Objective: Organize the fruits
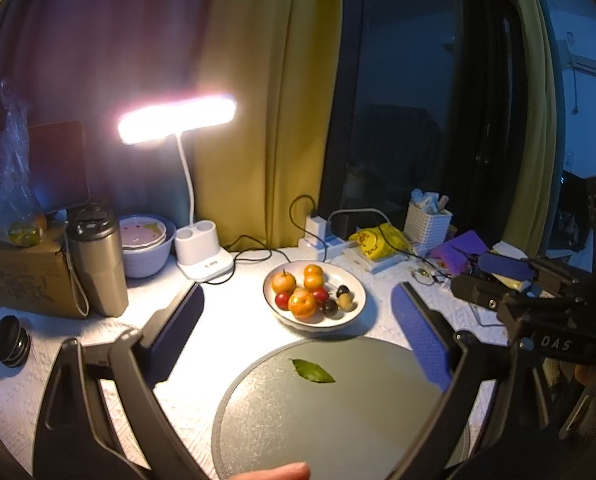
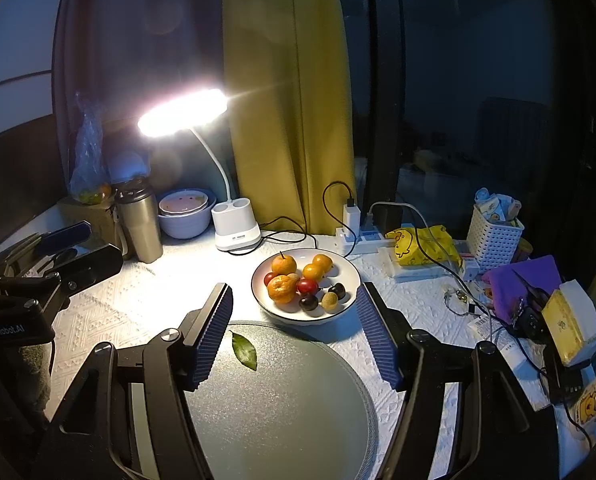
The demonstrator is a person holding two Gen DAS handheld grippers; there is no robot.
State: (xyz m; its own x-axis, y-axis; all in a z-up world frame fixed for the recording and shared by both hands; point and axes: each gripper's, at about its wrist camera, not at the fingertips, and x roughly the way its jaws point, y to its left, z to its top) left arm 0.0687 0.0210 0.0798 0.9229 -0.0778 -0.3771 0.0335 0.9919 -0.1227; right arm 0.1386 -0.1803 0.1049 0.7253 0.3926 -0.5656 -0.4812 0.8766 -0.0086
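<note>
Fruits [image 2: 304, 282], oranges and small red and dark pieces, lie in a white bowl [image 2: 348, 270] on the table, just beyond a round grey tray [image 2: 298, 400] bearing one leaf [image 2: 244, 350]. Left gripper [image 1: 298, 328] and right gripper [image 2: 293, 328] stand released, grasping nothing.

In the white bowl [image 2: 257, 292] at centre frame: four oranges [image 2: 280, 289], two red fruits [image 2: 307, 286], two dark plums [image 2: 308, 302], one brownish fruit [image 2: 330, 301]. One green leaf [image 2: 244, 351] lies lower left.
</note>
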